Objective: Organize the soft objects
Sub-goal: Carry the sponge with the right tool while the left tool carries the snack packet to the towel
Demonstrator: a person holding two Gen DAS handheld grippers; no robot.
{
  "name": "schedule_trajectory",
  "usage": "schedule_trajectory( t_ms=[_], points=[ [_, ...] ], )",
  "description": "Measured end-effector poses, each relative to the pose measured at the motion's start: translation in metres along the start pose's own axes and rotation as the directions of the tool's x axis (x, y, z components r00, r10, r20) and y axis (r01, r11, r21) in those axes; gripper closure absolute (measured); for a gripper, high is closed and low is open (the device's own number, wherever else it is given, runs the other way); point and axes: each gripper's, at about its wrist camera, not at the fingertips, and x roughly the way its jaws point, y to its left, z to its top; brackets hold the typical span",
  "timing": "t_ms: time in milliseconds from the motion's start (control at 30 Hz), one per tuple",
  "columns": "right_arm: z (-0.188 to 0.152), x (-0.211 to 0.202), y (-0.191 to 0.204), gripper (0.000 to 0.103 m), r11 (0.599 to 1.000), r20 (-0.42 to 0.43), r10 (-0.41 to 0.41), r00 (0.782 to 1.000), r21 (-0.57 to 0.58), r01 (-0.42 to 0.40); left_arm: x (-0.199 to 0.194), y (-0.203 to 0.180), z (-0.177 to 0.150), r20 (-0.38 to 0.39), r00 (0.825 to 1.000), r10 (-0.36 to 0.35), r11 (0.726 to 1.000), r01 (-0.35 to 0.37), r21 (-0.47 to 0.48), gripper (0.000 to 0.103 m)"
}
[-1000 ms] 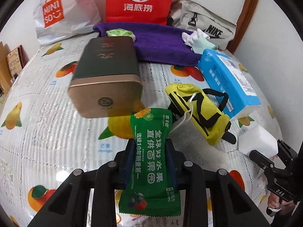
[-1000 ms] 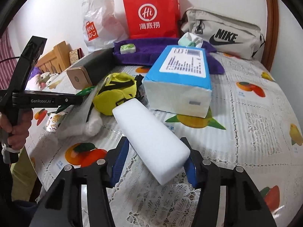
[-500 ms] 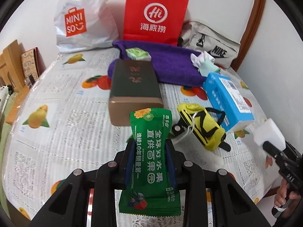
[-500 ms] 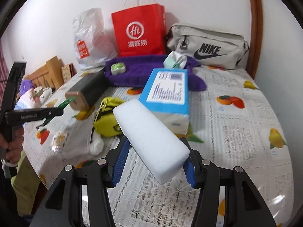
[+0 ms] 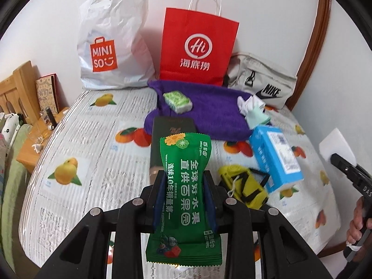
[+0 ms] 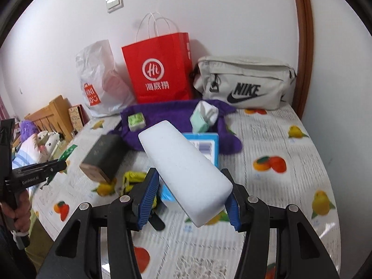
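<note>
left gripper (image 5: 183,200) is pinching a green plastic wet-wipes pack (image 5: 184,197), right gripper (image 6: 189,200) is clamped on a white rectangular foam sponge block (image 6: 186,174), both above the fruit-print tablecloth (image 5: 93,162)

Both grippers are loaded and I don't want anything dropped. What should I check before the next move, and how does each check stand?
1. Left gripper clamped on the green wet wipes pack: ok.
2. Right gripper clamped on the white sponge block: ok.
3. Both items clear of the bed: ok.
4. Free space on the purple towel: ok.
5. Sponge seated squarely: not ok, it sits askew.
</note>
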Motion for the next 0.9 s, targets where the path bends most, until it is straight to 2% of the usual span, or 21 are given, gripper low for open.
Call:
schedule_trajectory(
  t_ms=[400, 900],
  points=[
    [0.045, 0.019, 0.013, 0.050, 0.998, 0.034, 0.055, 0.998, -0.018, -0.054, 0.015, -0.007, 0.041, 0.007, 1.000, 0.019, 1.000, -0.019, 0.023, 0.074],
    [0.087, 0.065, 0.005, 0.050, 0.998, 0.017, 0.034, 0.999, -0.048, -0.033, 0.053, -0.012, 0.087, 0.004, 0.999, 0.037, 0.998, -0.037, 0.046, 0.074]
  ],
)
